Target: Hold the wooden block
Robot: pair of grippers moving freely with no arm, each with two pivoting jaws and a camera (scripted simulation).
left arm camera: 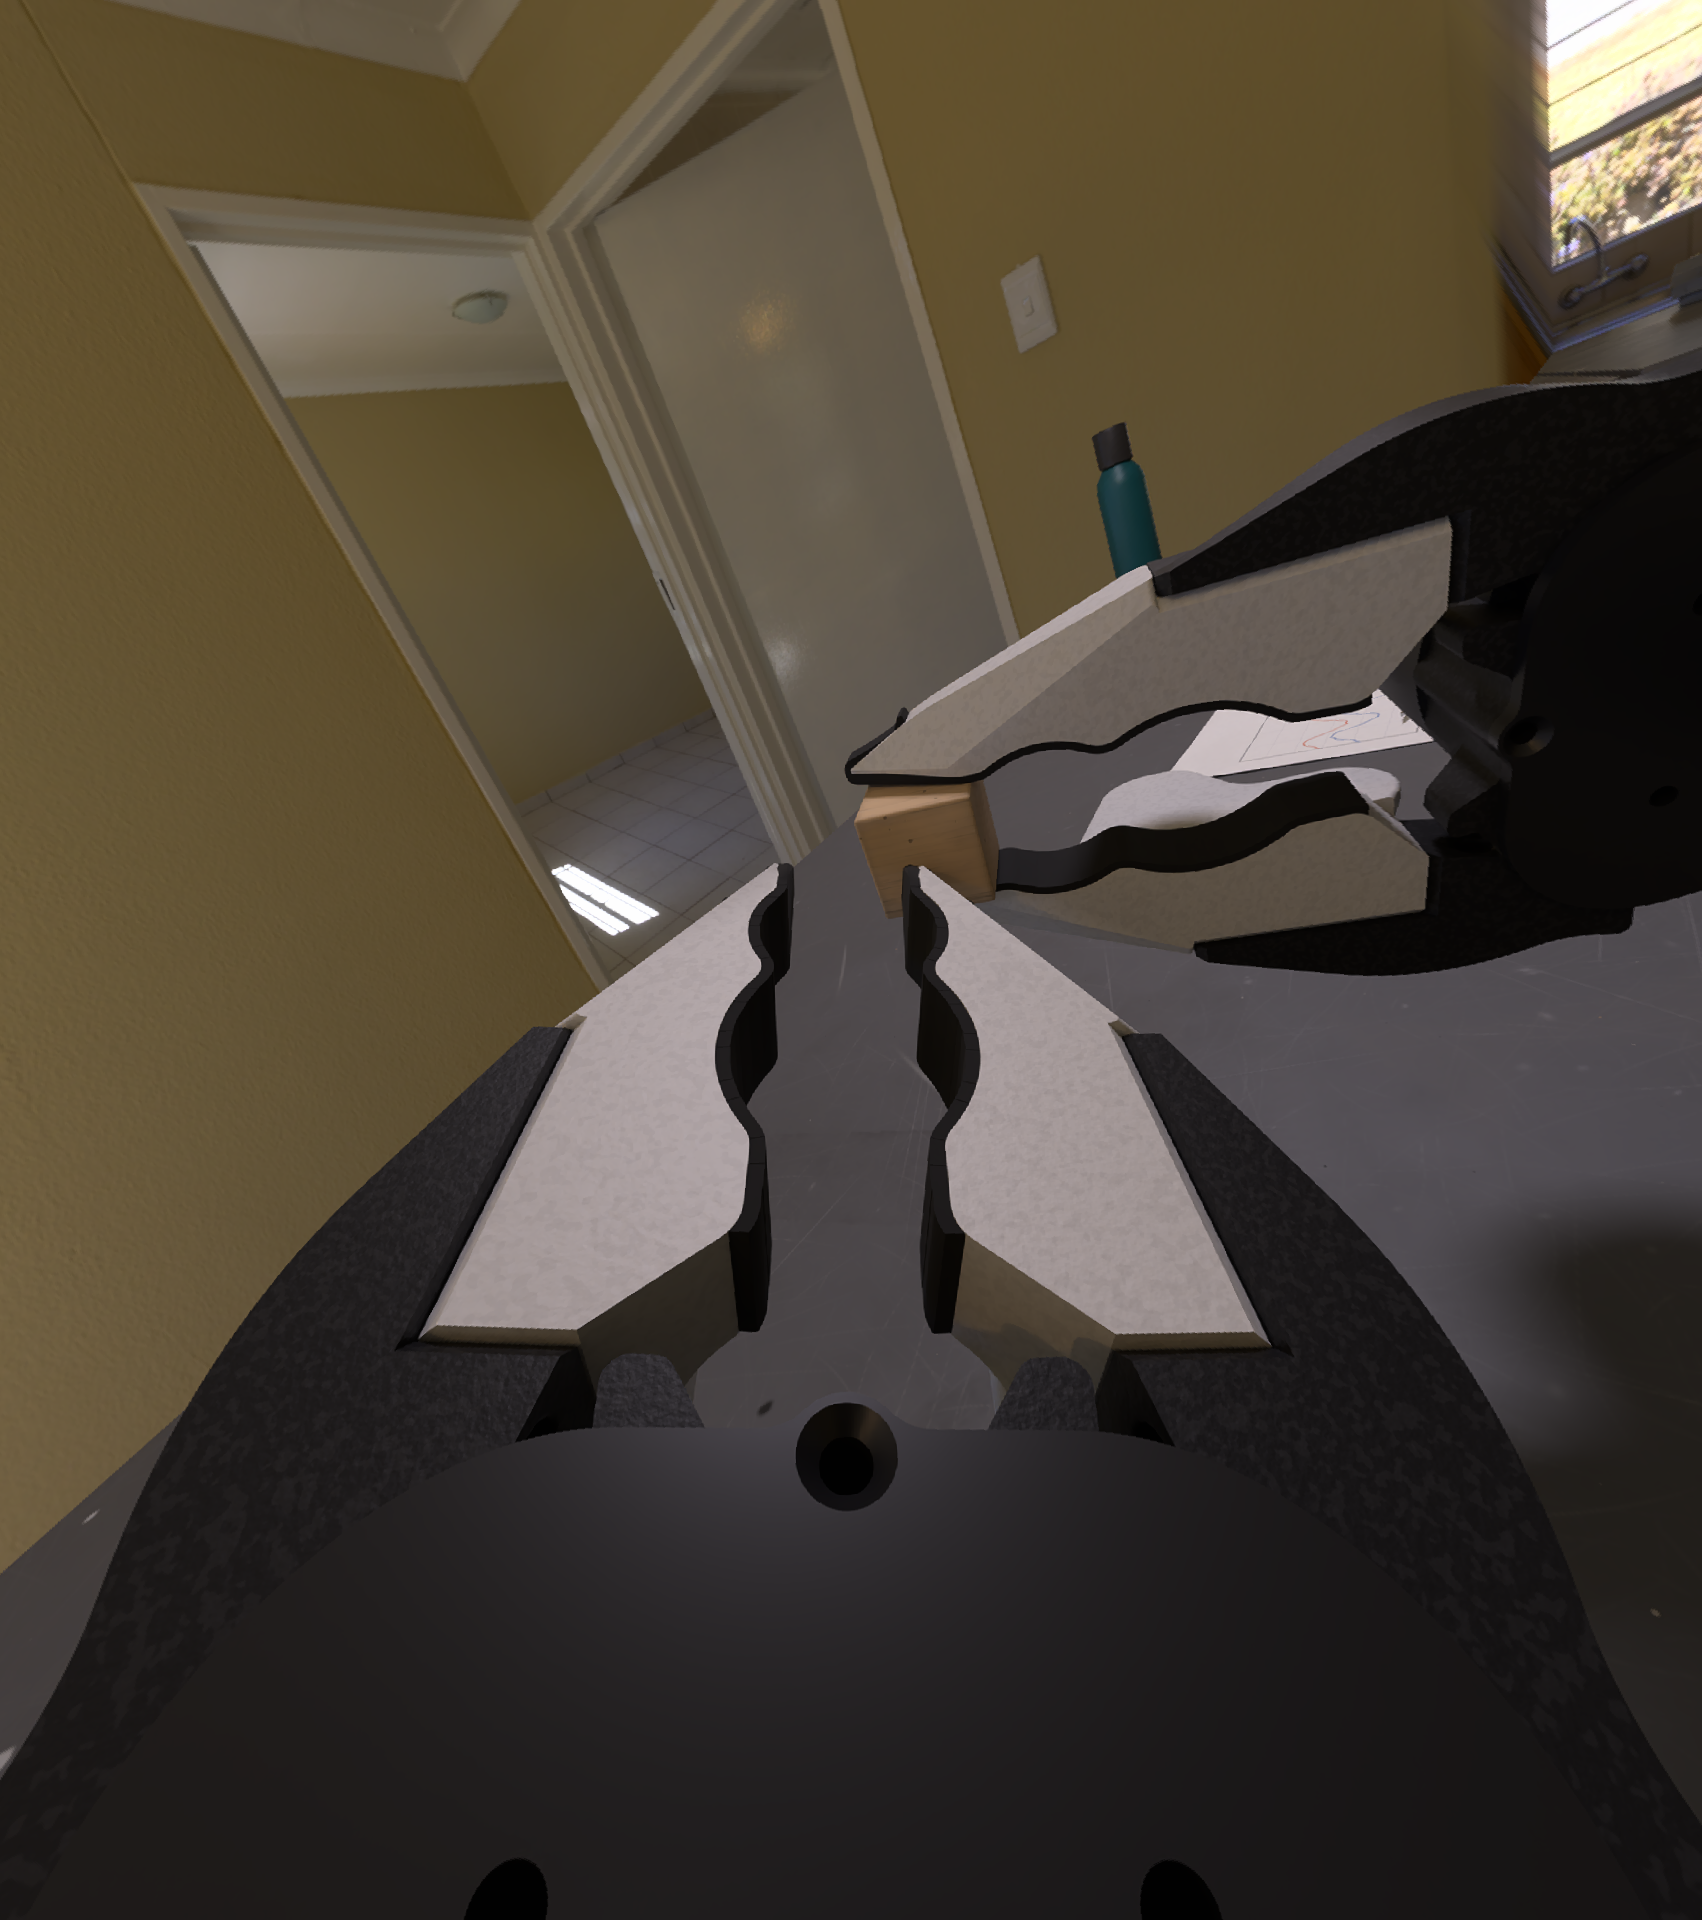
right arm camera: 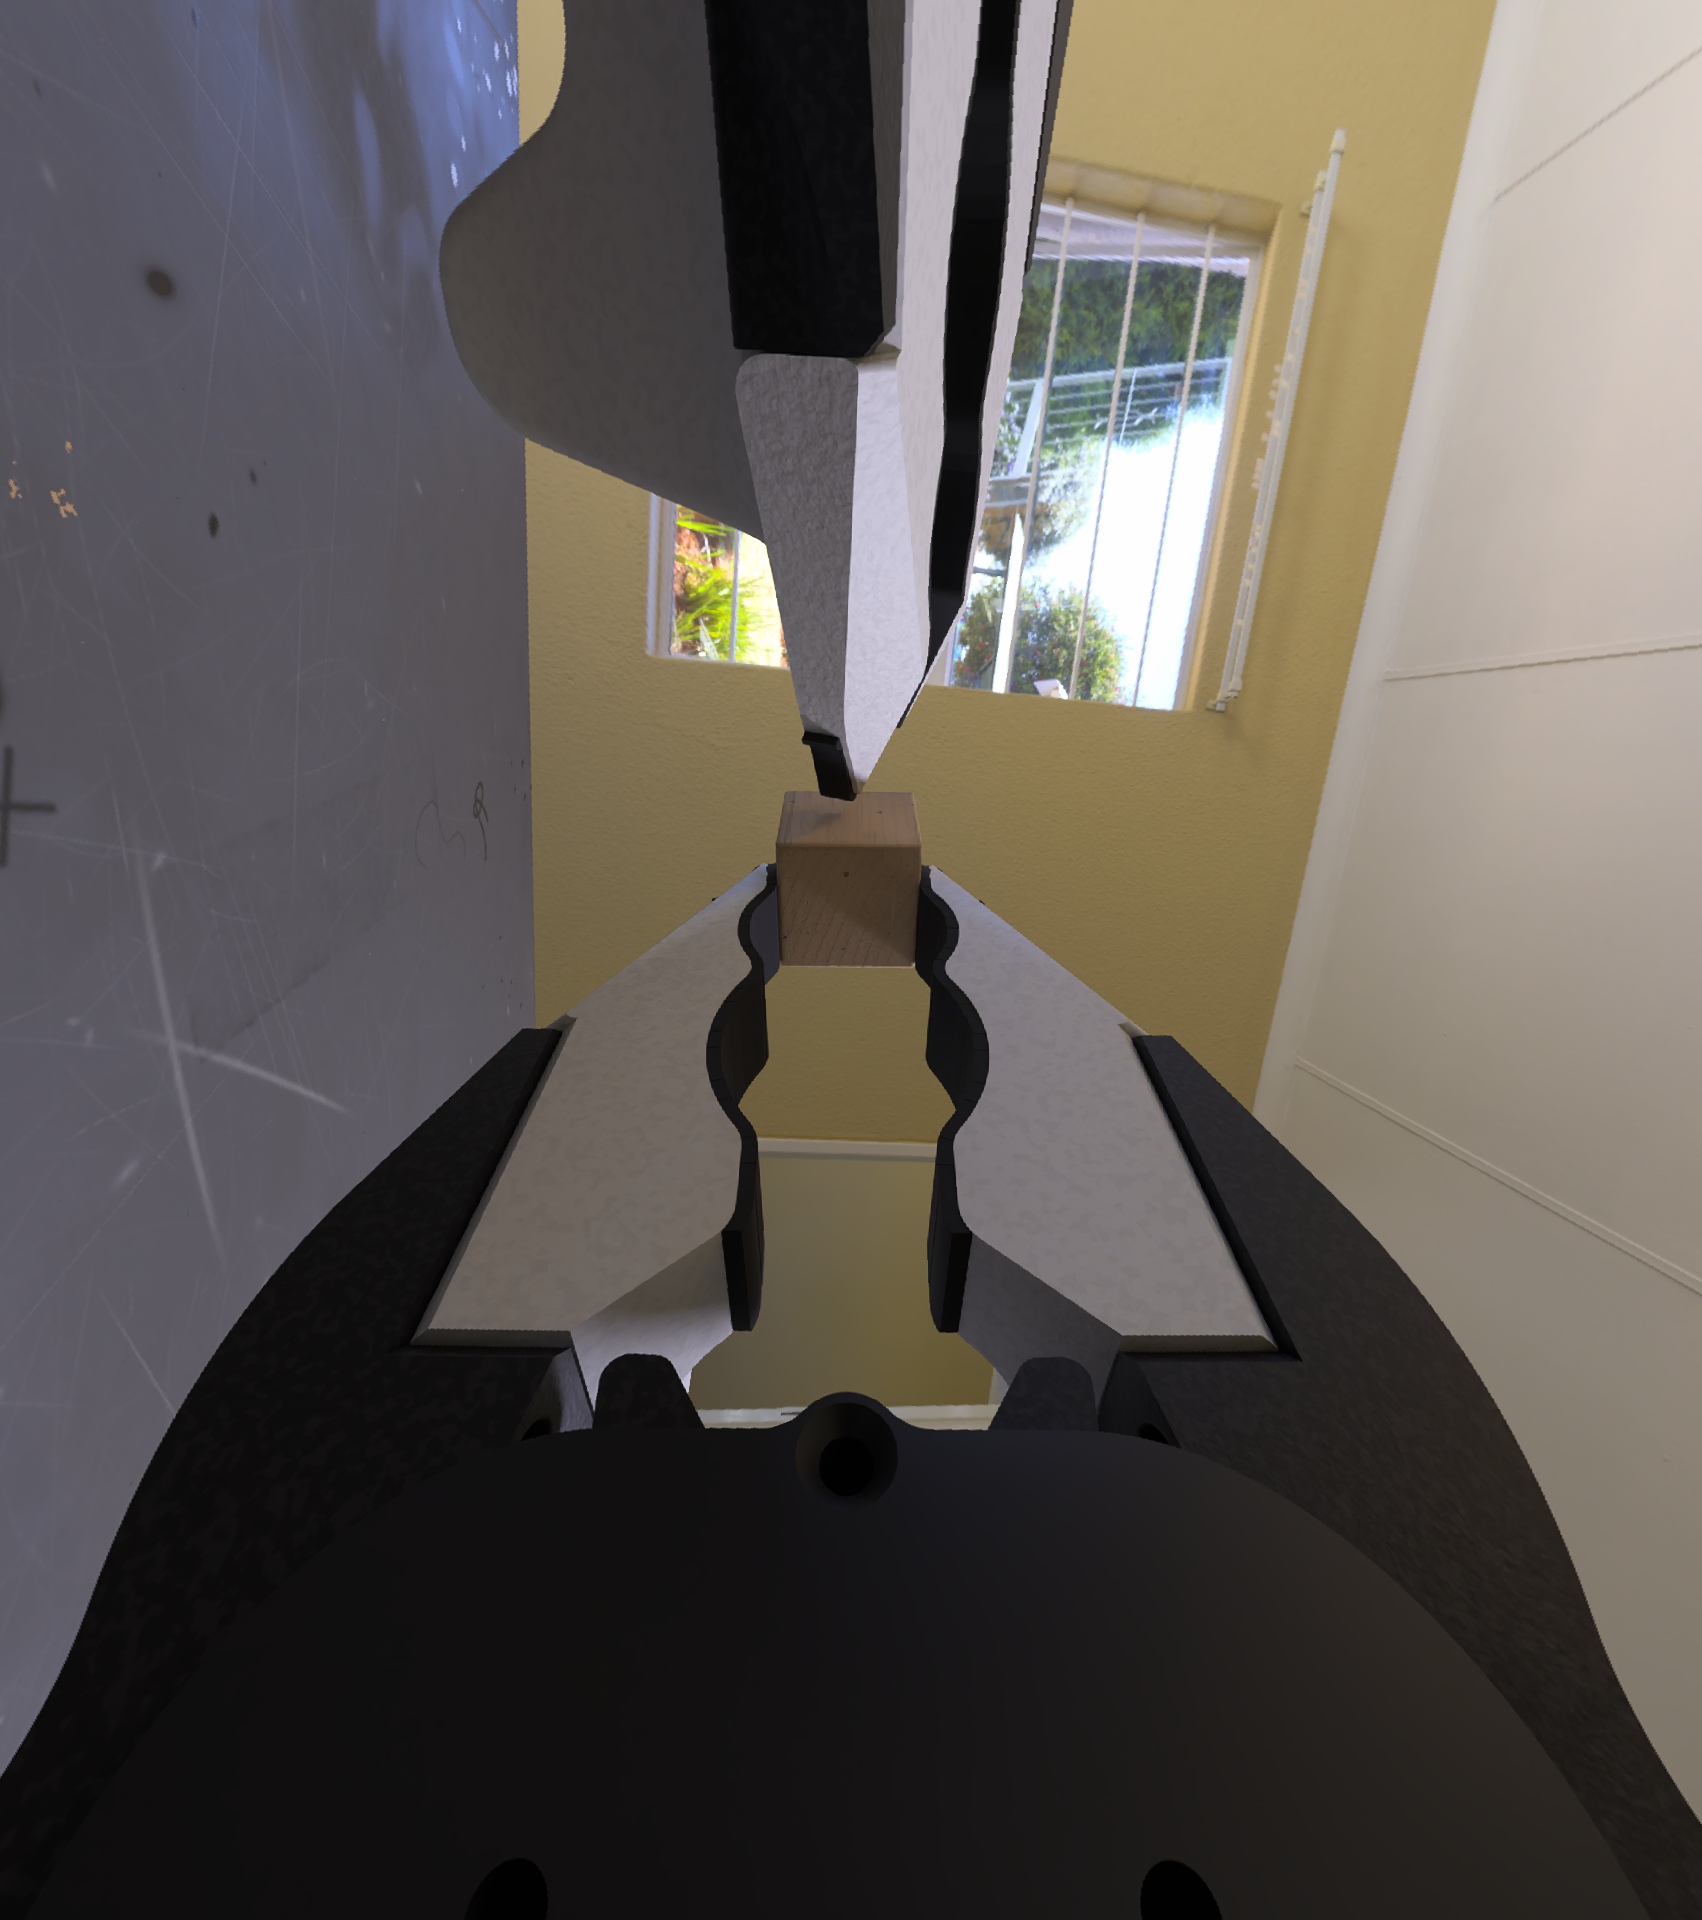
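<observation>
The wooden block is a small pale cube pinched between the tips of my right gripper, held above the dark table. In the left wrist view the block sits in the right gripper, which reaches in from the right. My left gripper is open and empty. Its right fingertip is just in front of the block's near face. In the right wrist view the left gripper comes down from the top, its tip at the block's far edge. I cannot tell if it touches.
The dark scratched table lies below both grippers and shows at the left of the right wrist view. A teal bottle and a white paper sheet lie behind the right gripper. Yellow walls, a doorway and windows lie beyond.
</observation>
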